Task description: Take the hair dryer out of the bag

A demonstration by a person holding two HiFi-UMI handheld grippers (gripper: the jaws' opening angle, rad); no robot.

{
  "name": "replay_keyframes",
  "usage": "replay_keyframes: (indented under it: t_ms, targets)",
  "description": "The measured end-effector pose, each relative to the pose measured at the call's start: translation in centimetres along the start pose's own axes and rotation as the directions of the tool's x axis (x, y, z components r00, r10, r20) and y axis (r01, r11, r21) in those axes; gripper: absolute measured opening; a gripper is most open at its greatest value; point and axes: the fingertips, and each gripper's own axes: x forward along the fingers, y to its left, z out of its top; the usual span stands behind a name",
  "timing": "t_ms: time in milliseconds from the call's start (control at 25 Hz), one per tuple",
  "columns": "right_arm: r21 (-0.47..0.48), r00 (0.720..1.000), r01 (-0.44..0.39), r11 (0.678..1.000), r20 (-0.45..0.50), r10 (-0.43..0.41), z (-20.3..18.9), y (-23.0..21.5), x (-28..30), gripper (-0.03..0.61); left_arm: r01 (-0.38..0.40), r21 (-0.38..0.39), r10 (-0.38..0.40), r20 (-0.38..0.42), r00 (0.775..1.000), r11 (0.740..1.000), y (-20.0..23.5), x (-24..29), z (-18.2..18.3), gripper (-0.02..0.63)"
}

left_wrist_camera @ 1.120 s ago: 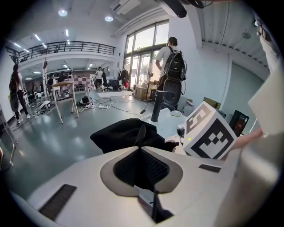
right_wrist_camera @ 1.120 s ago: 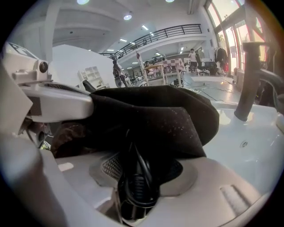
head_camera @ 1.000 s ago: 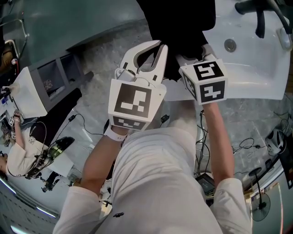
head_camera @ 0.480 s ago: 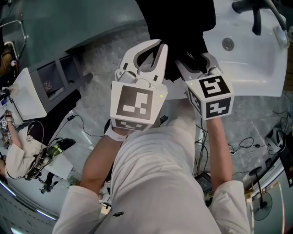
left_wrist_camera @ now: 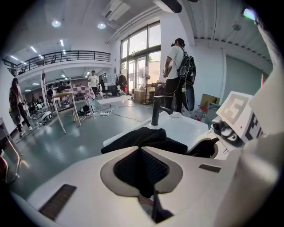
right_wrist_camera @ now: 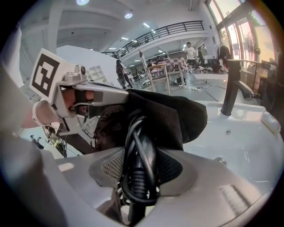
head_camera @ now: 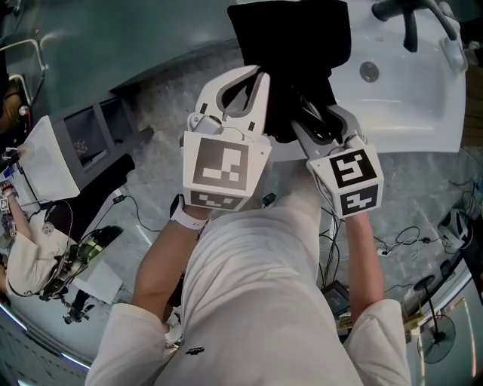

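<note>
A black fabric bag (head_camera: 290, 45) hangs over the near rim of a white sink. My left gripper (head_camera: 253, 79) is shut on the bag's edge, and dark cloth (left_wrist_camera: 141, 168) fills its jaws in the left gripper view. My right gripper (head_camera: 323, 124) is shut on the hair dryer's black handle (right_wrist_camera: 141, 155), which has its cord looped round it. The handle sticks out of the bag's mouth (right_wrist_camera: 177, 115); the rest of the dryer is hidden inside. In the right gripper view the left gripper (right_wrist_camera: 106, 95) holds the bag just to the left.
The white sink basin (head_camera: 411, 98) with a black faucet (head_camera: 411, 22) lies right behind the bag. On the floor are cables (head_camera: 400, 241) and a fan (head_camera: 434, 332). A desk with a seated person (head_camera: 30, 256) is at the left.
My right gripper has drawn back towards me and a little right, and its jaws with the dryer's handle now show outside the bag. The left gripper has stayed put on the bag.
</note>
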Motion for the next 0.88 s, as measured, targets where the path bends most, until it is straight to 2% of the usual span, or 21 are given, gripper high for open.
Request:
replay_keyframes:
  t_ms: [160, 280, 520, 640, 760, 880]
  targets:
    - [0.001, 0.999, -0.032, 0.999, -0.006, 0.032, -0.6, 1.1, -1.6, 0.21, -0.007, 0.028, 0.007, -0.018, 1.0, 1.0, 0.5, -0.3, -0.4, 0.018]
    - [0.038, 0.998, -0.062, 0.997, -0.004, 0.062, -0.8, 1.6, -2.6, 0.21, -0.004, 0.041, 0.005, -0.022, 1.0, 0.999, 0.6, -0.3, -0.8, 0.018]
    - [0.087, 0.994, -0.111, 0.99, -0.005, 0.112, -1.5, 1.8, -4.5, 0.21, 0.002, 0.117, 0.003, -0.044, 0.999, 0.993, 0.8, -0.6, -1.9, 0.018]
    - [0.105, 0.987, -0.161, 0.981, -0.002, 0.162, -1.7, 2.5, -5.4, 0.21, -0.004, 0.116, 0.009, -0.044, 0.999, 0.993, 1.1, -0.8, -2.1, 0.018]
    - [0.119, 0.98, -0.2, 0.973, 0.002, 0.201, -1.6, 3.2, -6.3, 0.21, 0.026, 0.057, -0.024, -0.04, 0.999, 0.998, 1.2, -0.9, -2.1, 0.018]
    - [0.128, 0.976, -0.216, 0.968, 0.009, 0.216, -1.6, 3.5, -7.2, 0.21, 0.104, -0.118, -0.107, -0.024, 0.994, 0.988, 1.4, -0.6, -2.3, 0.018]
